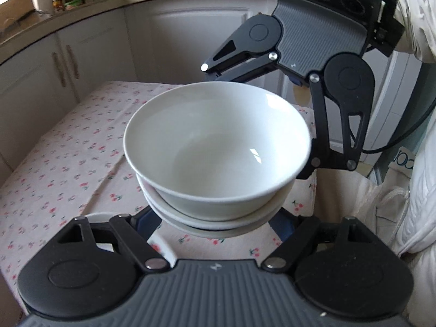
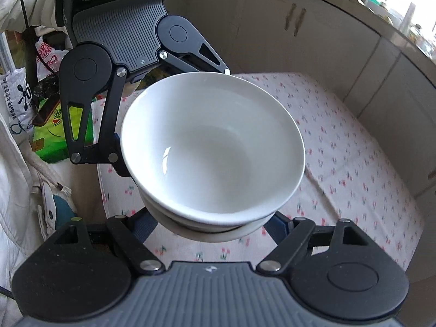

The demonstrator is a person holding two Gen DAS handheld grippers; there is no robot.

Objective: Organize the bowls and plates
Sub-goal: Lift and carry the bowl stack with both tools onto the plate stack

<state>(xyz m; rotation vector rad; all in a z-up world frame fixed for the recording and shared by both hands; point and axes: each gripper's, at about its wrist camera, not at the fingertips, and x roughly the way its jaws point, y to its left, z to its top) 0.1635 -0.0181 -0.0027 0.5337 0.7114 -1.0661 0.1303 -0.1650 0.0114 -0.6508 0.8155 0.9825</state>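
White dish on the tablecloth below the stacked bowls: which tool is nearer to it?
Left. The left tool hangs just above the dish, beside its left finger; the right tool grips the stacked bowls from the far side.

stacked white bowls (image 1: 218,147), both grippers beneath

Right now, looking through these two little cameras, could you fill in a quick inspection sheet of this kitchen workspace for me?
Surface: table under a cherry-print cloth.
Job's things: stack of white bowls, top one empty, lifted clear of the cloth. A white dish edge shows low behind the left gripper's linkage.
Clutter: green box and printed bags beside the table.
Grippers: left gripper and right gripper face each other, each with its fingers either side of the stack's lower part, carrying it together.
Cables: a black cable runs past the right gripper.
Surroundings: pale cabinets, a crowded worktop, a white sleeve.
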